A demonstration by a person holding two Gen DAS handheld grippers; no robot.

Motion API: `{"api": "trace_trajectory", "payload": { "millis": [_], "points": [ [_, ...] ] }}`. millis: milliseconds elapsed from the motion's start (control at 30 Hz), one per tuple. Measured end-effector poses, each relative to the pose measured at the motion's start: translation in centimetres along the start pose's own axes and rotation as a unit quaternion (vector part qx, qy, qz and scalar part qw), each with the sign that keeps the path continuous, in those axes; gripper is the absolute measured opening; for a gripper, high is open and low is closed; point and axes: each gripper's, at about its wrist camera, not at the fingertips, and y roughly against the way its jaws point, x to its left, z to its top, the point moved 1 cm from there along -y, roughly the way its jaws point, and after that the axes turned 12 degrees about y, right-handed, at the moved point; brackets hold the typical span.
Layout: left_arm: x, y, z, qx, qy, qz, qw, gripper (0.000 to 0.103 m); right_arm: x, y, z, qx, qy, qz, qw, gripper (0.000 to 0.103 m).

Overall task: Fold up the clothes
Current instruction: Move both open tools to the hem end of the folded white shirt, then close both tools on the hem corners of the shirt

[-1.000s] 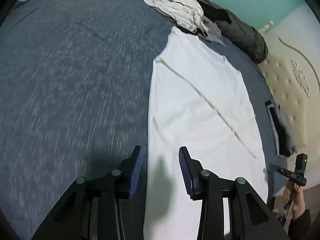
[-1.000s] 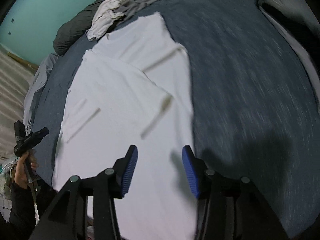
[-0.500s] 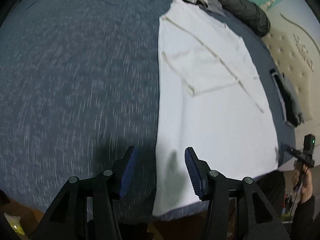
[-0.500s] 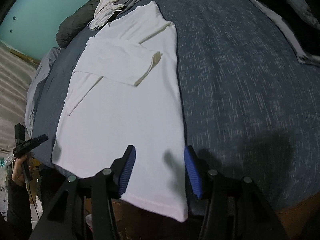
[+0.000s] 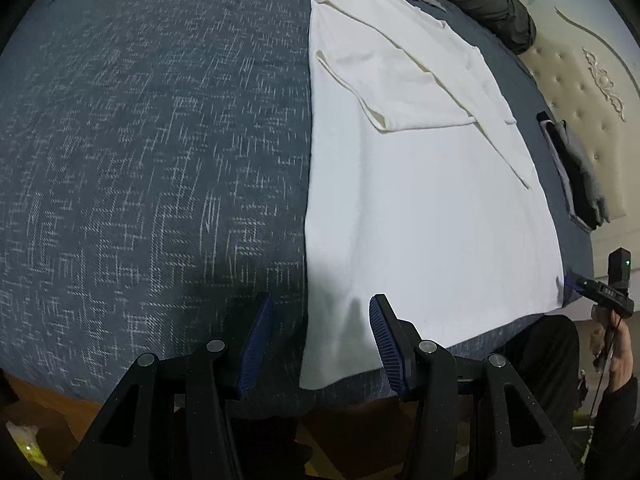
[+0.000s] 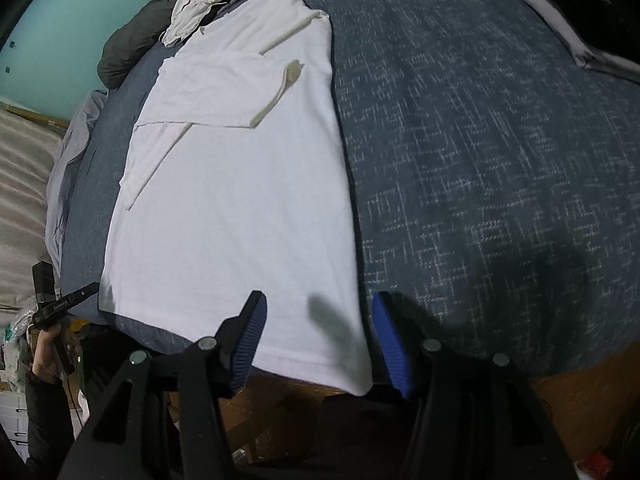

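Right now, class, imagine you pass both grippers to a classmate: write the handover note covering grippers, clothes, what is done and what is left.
Left gripper: open, empty, over the white shirt's near-left hem corner.
Right gripper: jaws opening, empty, over the near-right hem corner.
Shirt lies flat on the blue bed cover, sides and sleeves already folded in.
Unfolded pile waits at the far end.
Left: grip both hem corners, fold the hem upward, then the pile.

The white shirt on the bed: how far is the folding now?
Done: the white shirt lies flat on the blue bedspread with both sleeves folded in. In hand: the left gripper and right gripper each hover over a hem corner, grasping nothing; the right jaws are opening. Left: grasping the hem, folding it up, then the crumpled clothes behind.
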Motion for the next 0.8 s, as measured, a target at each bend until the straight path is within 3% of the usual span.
{"api": "trace_trajectory", "payload": {
  "millis": [367, 800],
  "points": [
    [-0.2, -0.1, -1.6, 0.003, -0.008, -0.011, 0.9999, 0.054, -1.0, 0.1, -0.4, 0.007, -0.021, -0.010, 1.000, 0.056],
    [0.0, -0.5, -2.2, 0.006, -0.017, -0.008, 0.9998, 0.053, -0.1, -1.3, -1.2, 0.030, -0.006, 0.015, 0.999, 0.053]
  ]
}}
